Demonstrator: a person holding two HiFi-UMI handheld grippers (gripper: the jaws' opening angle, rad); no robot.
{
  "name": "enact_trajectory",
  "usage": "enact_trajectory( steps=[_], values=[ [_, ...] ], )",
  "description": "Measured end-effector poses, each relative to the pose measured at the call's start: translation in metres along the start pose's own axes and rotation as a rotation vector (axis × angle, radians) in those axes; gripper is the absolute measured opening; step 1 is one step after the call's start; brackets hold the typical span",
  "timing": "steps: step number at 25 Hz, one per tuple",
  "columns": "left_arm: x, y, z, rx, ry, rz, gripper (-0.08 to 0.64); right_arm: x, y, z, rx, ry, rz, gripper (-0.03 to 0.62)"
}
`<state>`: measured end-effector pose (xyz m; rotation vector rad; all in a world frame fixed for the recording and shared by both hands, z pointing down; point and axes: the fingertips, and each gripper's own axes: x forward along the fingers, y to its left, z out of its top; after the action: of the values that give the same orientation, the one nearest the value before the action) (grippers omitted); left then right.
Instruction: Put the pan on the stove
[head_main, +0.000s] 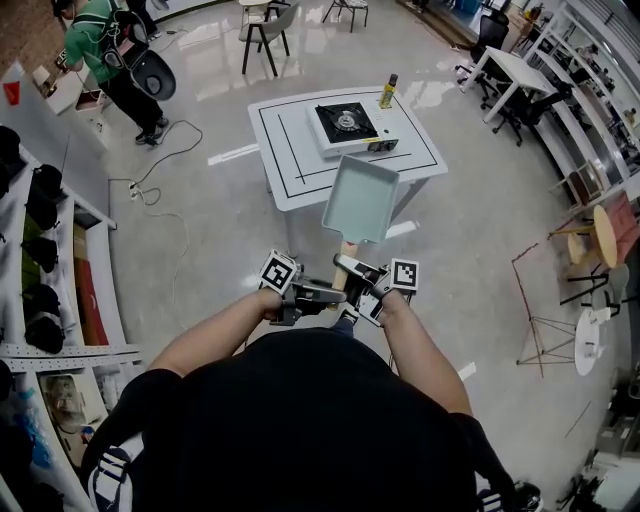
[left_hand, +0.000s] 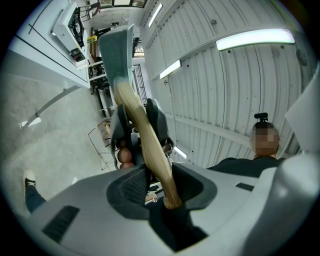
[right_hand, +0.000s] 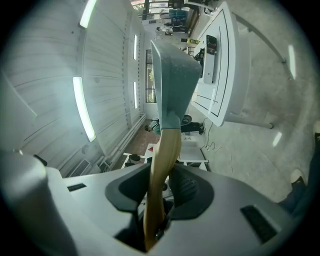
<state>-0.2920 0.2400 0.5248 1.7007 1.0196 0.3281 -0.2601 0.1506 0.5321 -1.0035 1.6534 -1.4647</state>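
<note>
Left gripper (left_hand: 159, 176) is clamped on the wooden handle (left_hand: 144, 134) of the pan (head_main: 361, 197), and the right gripper (right_hand: 161, 191) is closed on the same handle just beside it, from the opposite side. The square grey-green pan is held in the air, clear of any surface; in the head view it overlaps the near edge of the white table (head_main: 290, 172). The stove (head_main: 350, 125) is set further back on that table, apart from the pan, with a yellow bottle (head_main: 387, 92) beside it.

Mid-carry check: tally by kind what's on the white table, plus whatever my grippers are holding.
Pan: 1, handle clamped by left gripper and right gripper
Stove: 1, on the table
Bottle: 1, beside the stove
Total: 3
</note>
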Motion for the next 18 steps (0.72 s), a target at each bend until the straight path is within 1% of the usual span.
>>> enact_trajectory(
  steps=[5,18],
  values=[
    [0.01,0.006,0.006,-0.027,-0.001,-0.01,0.141,-0.008,-0.004,0.01,0.015,-0.011,0.009,0.115],
    [0.031,0.031,0.033,-0.035,0.0,0.011,0.141,-0.024,-0.018,0.048,0.028,-0.002,0.019,0.117]
  ],
)
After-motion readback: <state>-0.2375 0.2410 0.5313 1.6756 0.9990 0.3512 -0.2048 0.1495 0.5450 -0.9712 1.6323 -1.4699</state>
